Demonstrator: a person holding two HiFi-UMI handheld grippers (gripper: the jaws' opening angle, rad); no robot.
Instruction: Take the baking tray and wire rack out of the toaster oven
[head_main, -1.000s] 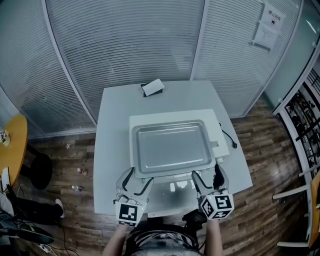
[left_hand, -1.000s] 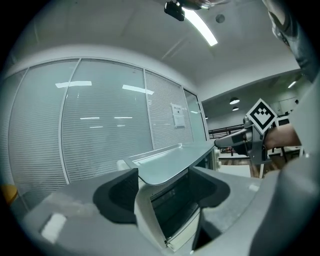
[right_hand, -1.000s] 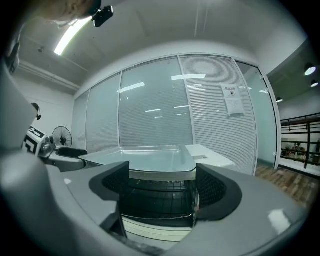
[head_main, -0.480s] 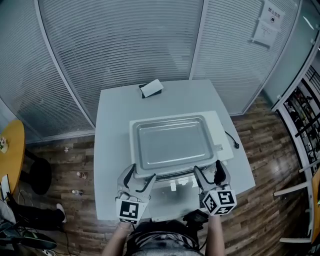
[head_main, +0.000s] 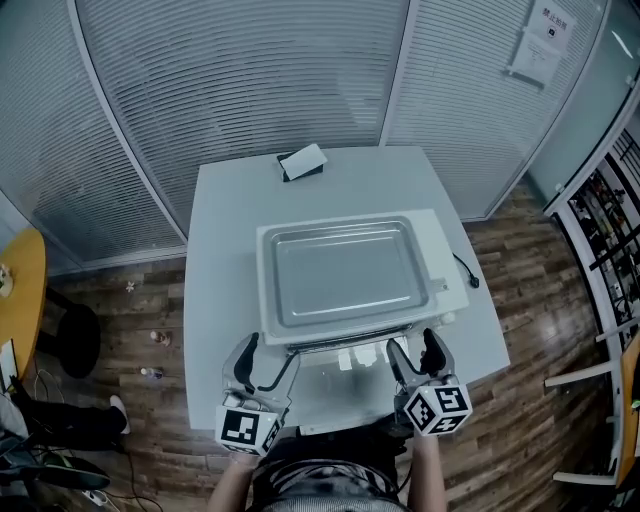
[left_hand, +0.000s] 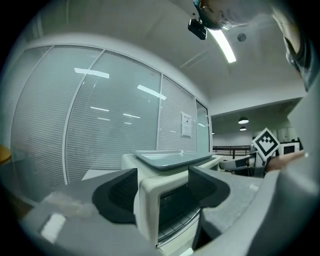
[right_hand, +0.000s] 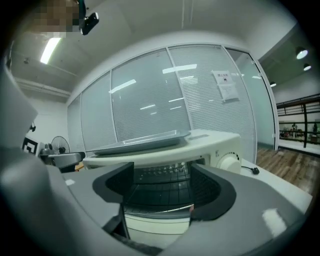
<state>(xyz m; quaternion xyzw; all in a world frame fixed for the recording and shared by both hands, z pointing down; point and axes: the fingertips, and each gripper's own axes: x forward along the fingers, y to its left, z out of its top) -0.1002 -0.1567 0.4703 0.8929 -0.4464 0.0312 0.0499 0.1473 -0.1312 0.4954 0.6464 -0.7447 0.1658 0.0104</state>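
At the table's (head_main: 222, 250) near edge both grippers hover side by side. The left gripper (head_main: 268, 360) sits just off the front left corner of the toaster oven (head_main: 441, 255), jaws spread and pinching nothing. The right gripper (head_main: 413, 352) faces the right half of the oven mouth. Its jaws have just been closing a little but are spread wide, with nothing pinched between them.

The glass door (head_main: 345, 388) lies folded down between the grippers and reaches close to the near edge, so little bare table is left there. Narrow bare strips run along the left and right edges, and a wider bare stretch lies behind the oven.

The wire rack (right_hand: 160, 186) is a dark grid lying level inside the cavity. The baking tray (head_main: 345, 272) rests flat on the oven's roof. It is grey metal, rectangular, with a raised rim and rounded corners.

A cord (head_main: 465, 272) trails toward the right edge. A small dark-and-white object (head_main: 303, 162) lies at the far edge.
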